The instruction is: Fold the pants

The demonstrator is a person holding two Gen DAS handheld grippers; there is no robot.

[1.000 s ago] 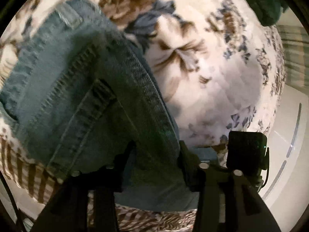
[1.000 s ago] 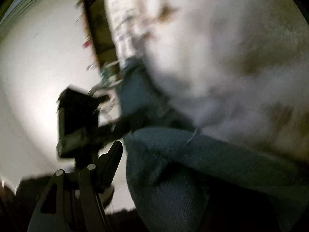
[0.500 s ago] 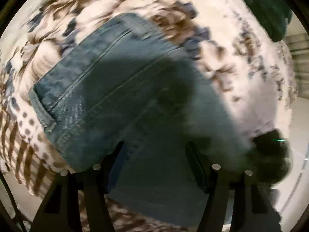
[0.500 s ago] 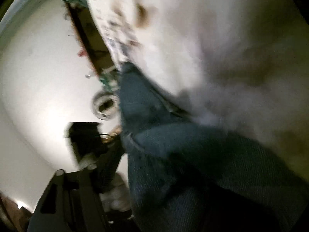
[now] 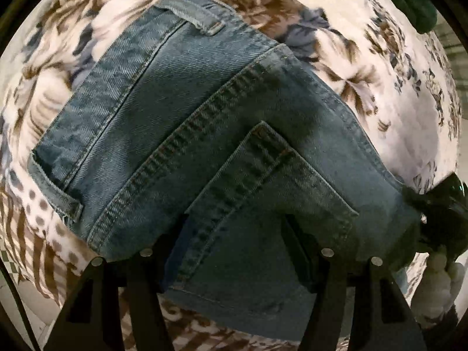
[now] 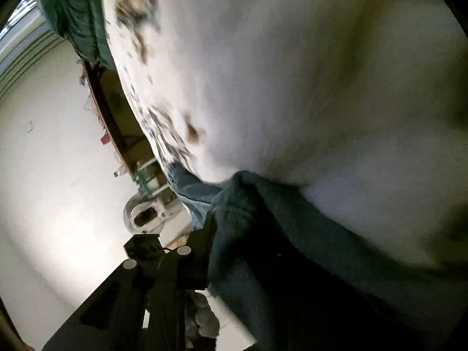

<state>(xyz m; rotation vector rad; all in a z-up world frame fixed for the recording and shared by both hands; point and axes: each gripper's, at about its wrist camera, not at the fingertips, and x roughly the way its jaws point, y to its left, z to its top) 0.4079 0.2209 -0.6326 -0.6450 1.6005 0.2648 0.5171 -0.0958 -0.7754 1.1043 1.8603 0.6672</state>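
Blue denim jeans (image 5: 204,134) lie on a floral bedspread (image 5: 395,111), waistband and back pocket up. My left gripper (image 5: 234,234) sits over the pocket end, its two fingers spread wide with denim bunched between them. The right gripper's black body (image 5: 438,213) shows at the jeans' right edge. In the right wrist view, only one finger (image 6: 204,242) of the right gripper shows; a thick fold of the jeans (image 6: 263,234) covers the other side, so its grip is hidden.
A dark green cloth (image 5: 409,0) lies at the far end of the bed, also in the right wrist view (image 6: 79,23). The bed edge and pale floor (image 6: 52,161) lie left of the right gripper. A white knobbly object (image 5: 438,286) sits by the bed edge.
The jeans have come down from a lifted, draped hang to lying flat on the bedspread. The left gripper's fingers have spread wider. The right wrist view has swung closer to the bed.
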